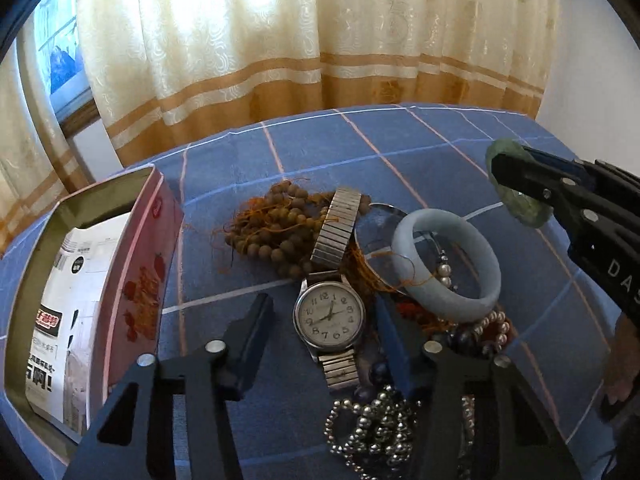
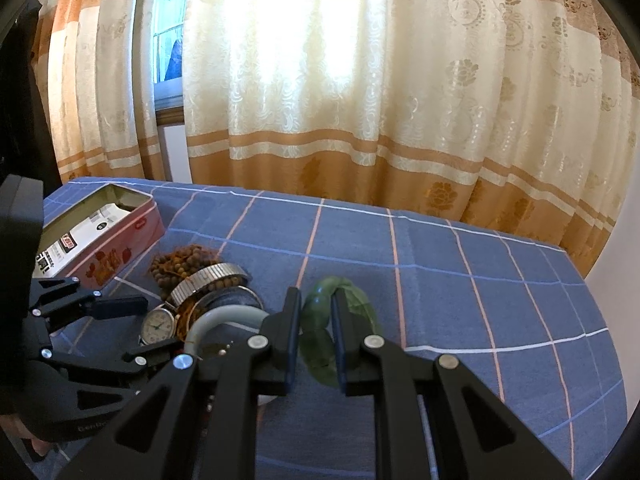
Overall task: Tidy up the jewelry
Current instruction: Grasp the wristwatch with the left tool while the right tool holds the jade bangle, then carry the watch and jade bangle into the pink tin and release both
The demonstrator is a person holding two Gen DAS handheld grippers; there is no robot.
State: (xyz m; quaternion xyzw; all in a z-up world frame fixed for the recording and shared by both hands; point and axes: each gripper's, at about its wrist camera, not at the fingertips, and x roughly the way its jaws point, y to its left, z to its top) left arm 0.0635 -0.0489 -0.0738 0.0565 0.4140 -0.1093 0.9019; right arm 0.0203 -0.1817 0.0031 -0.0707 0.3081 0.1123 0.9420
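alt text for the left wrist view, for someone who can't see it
The open left hand-held gripper straddles a watch in a jewelry pile on a blue checked cloth. An open tin sits to the left; at right, the right hand-held gripper holds a green bangle above a pale bangle.

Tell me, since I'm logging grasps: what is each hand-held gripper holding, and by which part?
The right hand-held gripper pinches the dark green bangle across its band. The left hand-held gripper is open, straddling the wristwatch, holding nothing.
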